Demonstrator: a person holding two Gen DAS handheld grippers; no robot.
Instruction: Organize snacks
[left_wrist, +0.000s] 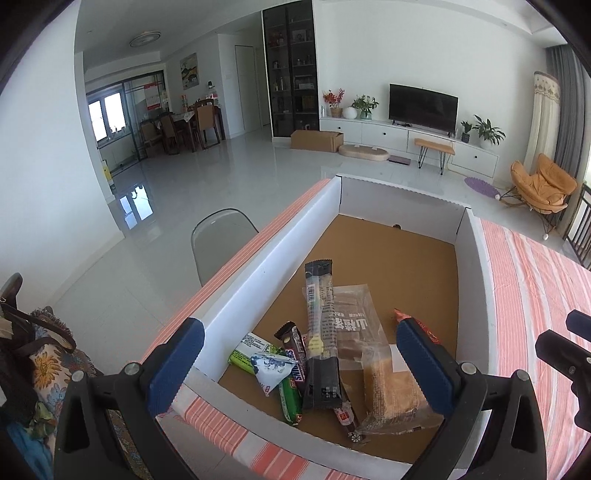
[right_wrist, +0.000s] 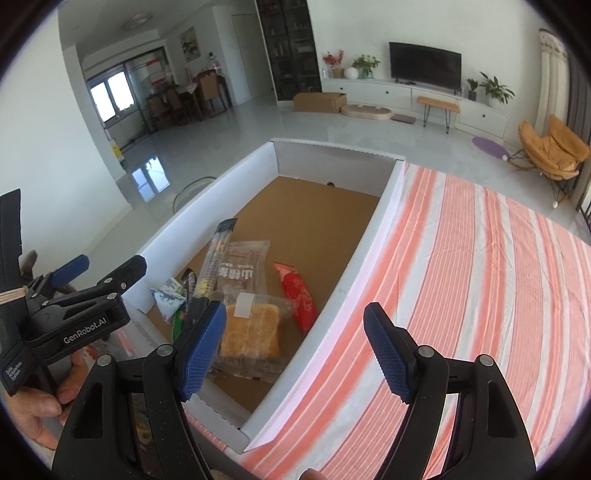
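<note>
Inside the white box (left_wrist: 236, 280), snacks (left_wrist: 321, 354) lie beneath open left tongs (left_wrist: 301, 362).

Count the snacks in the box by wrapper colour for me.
Green packets: 2
Red packets: 2
Clear bags: 2
Black stick pack: 1
Brown Snickers bar: 1
White-and-blue pouch: 1
Total: 9

Left hand-held gripper (left_wrist: 300, 354) gapes over snacks (left_wrist: 321, 354) in the box (left_wrist: 236, 273).
</note>
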